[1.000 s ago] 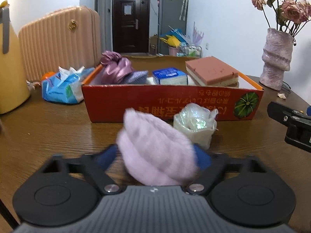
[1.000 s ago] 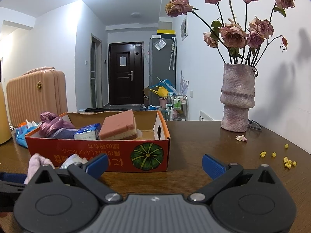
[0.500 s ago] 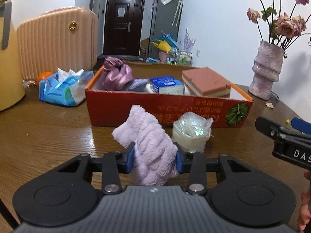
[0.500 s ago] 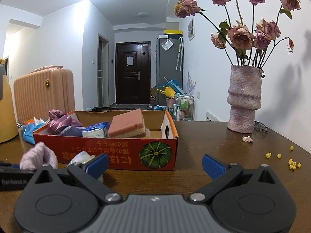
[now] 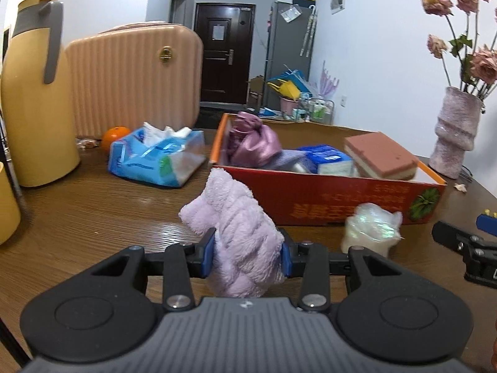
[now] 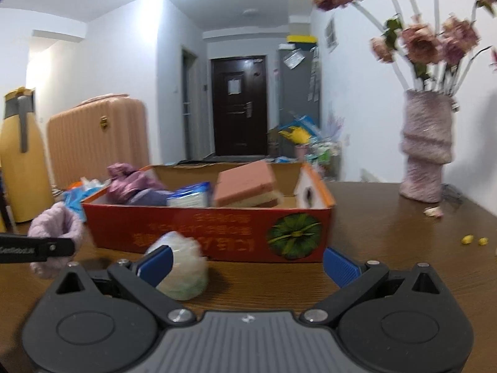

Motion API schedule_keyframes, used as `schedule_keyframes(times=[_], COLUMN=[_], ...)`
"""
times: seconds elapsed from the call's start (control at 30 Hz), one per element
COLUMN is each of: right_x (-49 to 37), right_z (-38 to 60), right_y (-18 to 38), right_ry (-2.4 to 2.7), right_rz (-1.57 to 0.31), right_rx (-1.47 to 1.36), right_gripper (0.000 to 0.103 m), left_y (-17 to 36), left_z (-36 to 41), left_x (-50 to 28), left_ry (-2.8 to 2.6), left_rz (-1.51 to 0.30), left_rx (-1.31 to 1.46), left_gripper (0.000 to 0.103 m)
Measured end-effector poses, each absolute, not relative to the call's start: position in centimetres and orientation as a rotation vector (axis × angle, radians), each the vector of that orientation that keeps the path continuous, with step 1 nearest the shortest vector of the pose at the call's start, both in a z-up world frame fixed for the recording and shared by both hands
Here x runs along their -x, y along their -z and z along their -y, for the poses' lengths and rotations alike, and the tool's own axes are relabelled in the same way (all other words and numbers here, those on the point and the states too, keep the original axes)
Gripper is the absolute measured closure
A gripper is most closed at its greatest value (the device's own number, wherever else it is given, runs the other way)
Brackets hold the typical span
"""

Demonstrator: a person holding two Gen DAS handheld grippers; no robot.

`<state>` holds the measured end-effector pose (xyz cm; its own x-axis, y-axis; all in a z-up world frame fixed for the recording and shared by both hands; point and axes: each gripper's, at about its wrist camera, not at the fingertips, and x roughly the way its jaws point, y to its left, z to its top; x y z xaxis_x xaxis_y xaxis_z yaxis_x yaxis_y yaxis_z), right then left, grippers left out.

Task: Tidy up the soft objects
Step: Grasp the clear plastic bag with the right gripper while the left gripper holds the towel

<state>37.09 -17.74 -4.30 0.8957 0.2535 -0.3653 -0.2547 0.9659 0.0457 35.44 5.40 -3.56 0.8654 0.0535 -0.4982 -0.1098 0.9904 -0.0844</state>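
Note:
My left gripper is shut on a fluffy lilac towel and holds it above the wooden table, in front of the red cardboard box. The towel also shows in the right wrist view. The box holds a purple satin bundle, a blue pack and a pink sponge. A shiny clear plastic bundle lies on the table before the box. My right gripper is open, with the plastic bundle just beyond its left finger.
A blue tissue pack, an orange, a yellow thermos and a pink suitcase stand to the left. A pink vase with dried roses stands at the right, with yellow crumbs nearby.
My left gripper closed on the lilac towel, lifted it and shifted left. My right gripper moved left, toward the plastic bundle, and stayed open.

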Motion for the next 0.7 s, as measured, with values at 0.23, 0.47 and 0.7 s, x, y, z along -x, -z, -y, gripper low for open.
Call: schedule_keyframes(times=[0.23, 0.47, 0.7], right_x=[-38.7, -41.0, -42.6], right_z=[14.3, 11.8, 10.6], right_y=[4.9, 5.7, 6.2], right_ry=[-0.303, -0.295, -0.288], right_rz=[-0.467, -0.547, -0.592], right_rx=[0.034, 0.026, 0.014], right_gripper=[0.0, 0.0, 0.006], left_y=[3.5, 3.4, 3.5], left_z=[-7.5, -9.0, -10.0], left_x=[-35.5, -35.6, -35.7], left_ry=[-0.118, -0.131, -0.144], left_rz=[-0.505, -0.498, -0.496], left_rx=[0.109, 0.106, 0.102], left_gripper=[0.063, 0.063, 0.063])
